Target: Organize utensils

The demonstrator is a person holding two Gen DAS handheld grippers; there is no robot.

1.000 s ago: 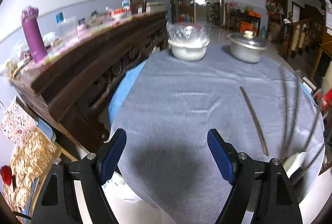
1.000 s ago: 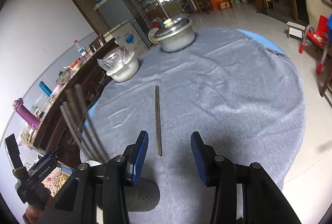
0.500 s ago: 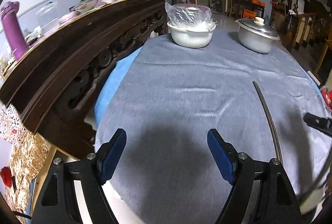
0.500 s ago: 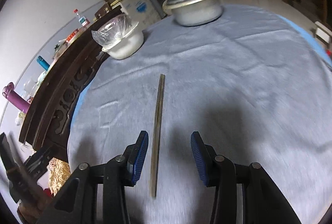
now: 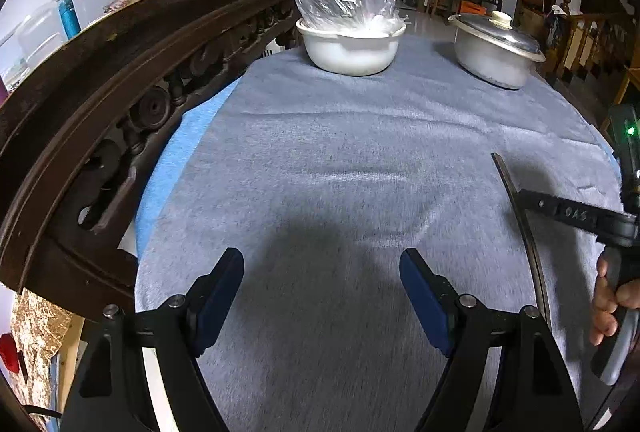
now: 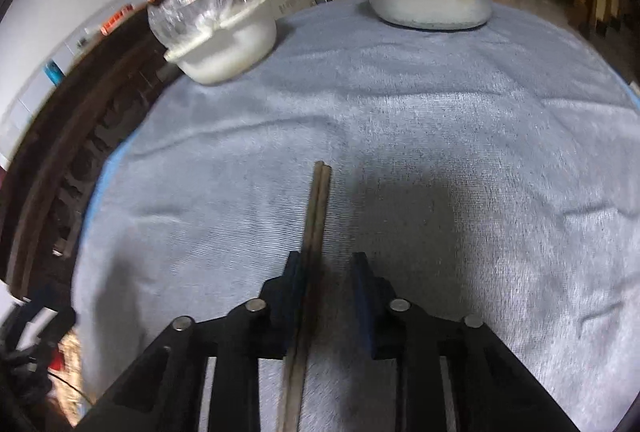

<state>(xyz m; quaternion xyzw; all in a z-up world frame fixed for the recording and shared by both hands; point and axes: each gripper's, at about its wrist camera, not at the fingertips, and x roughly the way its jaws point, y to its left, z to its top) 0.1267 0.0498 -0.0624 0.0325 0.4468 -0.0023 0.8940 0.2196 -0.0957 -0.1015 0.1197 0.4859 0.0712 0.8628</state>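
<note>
A pair of dark chopsticks [image 6: 318,208] lies side by side on the grey tablecloth [image 6: 440,136], pointing away from me. My right gripper [image 6: 326,272] is low over their near half with its jaws closing. The chopsticks pass between the pads, close against the left pad, with a gap to the right pad. In the left wrist view the same chopsticks [image 5: 520,216] show at the right, crossed by a black finger [image 5: 572,212] of the right gripper and a hand [image 5: 608,304]. My left gripper [image 5: 322,280] hovers open above bare cloth with nothing between its fingers.
At the table's far side stand a white bowl covered by a clear plastic bag [image 5: 352,48] and a lidded metal pot [image 5: 496,56]. A dark carved wooden sideboard [image 5: 100,104] runs along the left edge of the table.
My right gripper has come down and forward over the chopsticks and its jaws have narrowed around them. My left gripper has moved lower and nearer the table. The upright utensils seen earlier have left view.
</note>
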